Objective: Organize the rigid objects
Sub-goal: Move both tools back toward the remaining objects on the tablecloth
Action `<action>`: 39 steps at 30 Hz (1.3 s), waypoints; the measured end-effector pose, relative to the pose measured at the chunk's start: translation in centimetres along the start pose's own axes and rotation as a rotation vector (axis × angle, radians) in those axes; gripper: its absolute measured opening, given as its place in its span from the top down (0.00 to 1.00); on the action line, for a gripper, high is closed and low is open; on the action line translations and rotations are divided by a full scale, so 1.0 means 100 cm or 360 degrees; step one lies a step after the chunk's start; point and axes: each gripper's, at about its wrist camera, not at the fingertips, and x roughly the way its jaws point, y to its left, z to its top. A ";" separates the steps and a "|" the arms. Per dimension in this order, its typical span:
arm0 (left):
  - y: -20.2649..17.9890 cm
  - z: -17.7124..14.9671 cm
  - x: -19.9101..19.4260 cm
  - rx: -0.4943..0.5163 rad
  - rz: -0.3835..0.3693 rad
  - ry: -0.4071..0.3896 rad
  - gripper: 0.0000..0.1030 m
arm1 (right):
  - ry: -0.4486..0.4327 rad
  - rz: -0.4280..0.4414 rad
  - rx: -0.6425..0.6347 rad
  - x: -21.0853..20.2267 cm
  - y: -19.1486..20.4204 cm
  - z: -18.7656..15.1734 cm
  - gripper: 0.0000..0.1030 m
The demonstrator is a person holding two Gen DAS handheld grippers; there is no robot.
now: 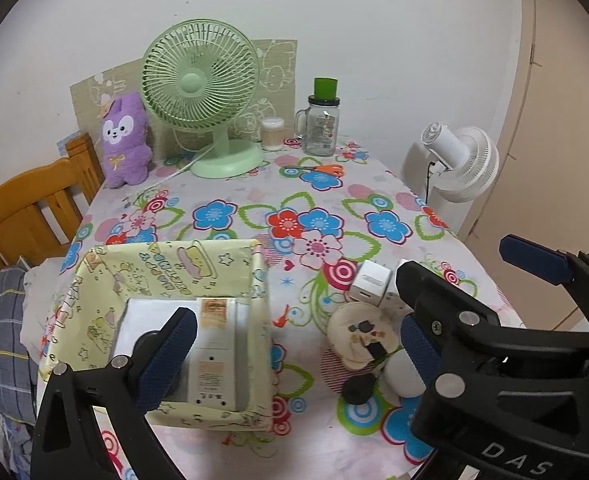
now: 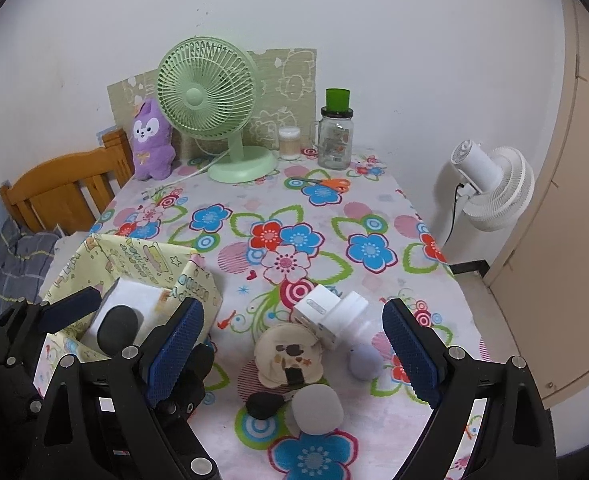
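In the left wrist view, the left gripper [image 1: 294,354] has its two blue-padded fingers [image 1: 166,360] spread wide, and nothing is pinched between them. It hangs over the near part of a table with a flowered tablecloth [image 1: 254,208]. Under its left finger stands a yellow fabric box [image 1: 166,268] with cartoon print, and inside the box lie a white power strip [image 1: 212,356] and a dark round object that is mostly hidden by the finger. To the right of the box, on the cloth, there is a small group of things: a white cube adapter [image 1: 370,282], a round cream pouch [image 1: 360,338], a black cap-like piece [image 1: 358,388] and a white rounded object [image 1: 400,376]. The right gripper [image 1: 534,264] enters from the right, beside this group. At the far end stand a green desk fan [image 1: 200,92], a purple plush toy [image 1: 124,140], a glass jar with a green lid [image 1: 322,120] and orange-handled scissors [image 1: 322,169]. In the right wrist view, the right gripper [image 2: 294,350] also has its fingers [image 2: 408,350] set wide apart and it grips nothing; the cream pouch [image 2: 288,354], the white adapter [image 2: 314,310], a white bottle [image 2: 344,318], the black piece [image 2: 263,404] and a grey-white rounded object [image 2: 317,408] lie on the cloth between and below them. The fabric box [image 2: 134,256] is to the left, with the left gripper [image 2: 72,304] over it.
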 end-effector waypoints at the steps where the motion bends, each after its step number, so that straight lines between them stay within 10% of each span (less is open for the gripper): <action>1: -0.002 0.000 0.000 0.0002 -0.0001 0.0001 0.00 | 0.0000 -0.0005 0.0000 -0.001 -0.003 -0.001 0.10; 39: -0.065 -0.042 0.042 0.0098 -0.0114 0.0061 0.02 | -0.0041 -0.0035 -0.0066 0.025 -0.057 -0.052 0.10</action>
